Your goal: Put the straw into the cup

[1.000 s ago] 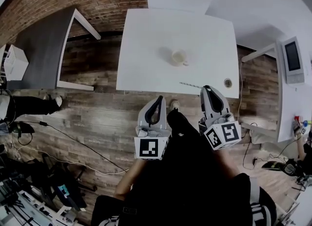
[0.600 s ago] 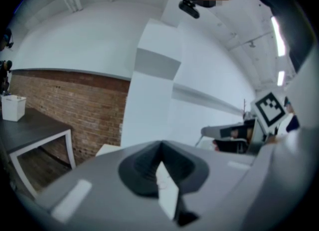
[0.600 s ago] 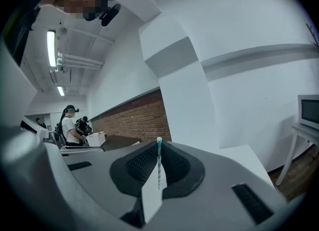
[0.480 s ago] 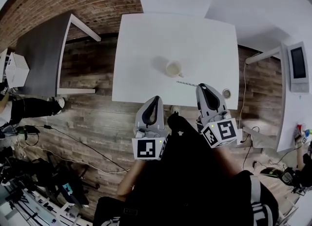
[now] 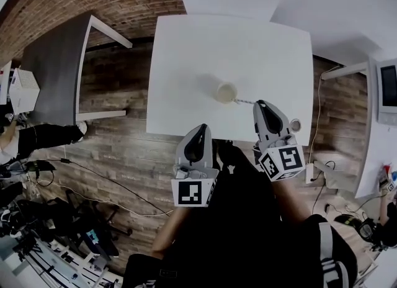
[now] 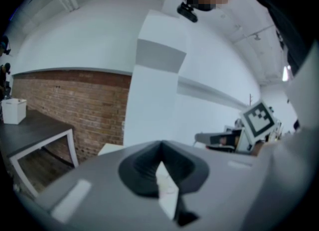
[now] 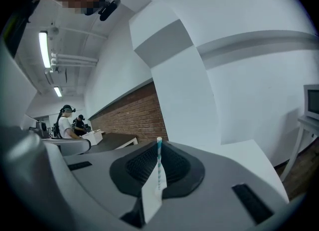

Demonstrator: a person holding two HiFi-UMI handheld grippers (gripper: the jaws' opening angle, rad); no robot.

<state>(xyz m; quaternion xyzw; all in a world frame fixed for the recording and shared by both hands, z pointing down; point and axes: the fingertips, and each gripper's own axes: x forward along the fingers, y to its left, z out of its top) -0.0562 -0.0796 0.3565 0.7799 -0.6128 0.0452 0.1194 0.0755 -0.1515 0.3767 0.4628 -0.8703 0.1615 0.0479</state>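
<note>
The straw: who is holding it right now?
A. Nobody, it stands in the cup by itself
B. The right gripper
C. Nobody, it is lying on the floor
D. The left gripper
B: the right gripper view shows the striped straw pinched between the shut jaws of the right gripper, and the head view shows it sticking out toward the cup.

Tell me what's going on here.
A person stands at a white table with a gripper in each hand. The right gripper is shut on a striped straw and holds it out over the table, its free end close to the rim of the cup but not yet inside. The left gripper is shut on nothing and hangs back at the table's near edge.
</note>
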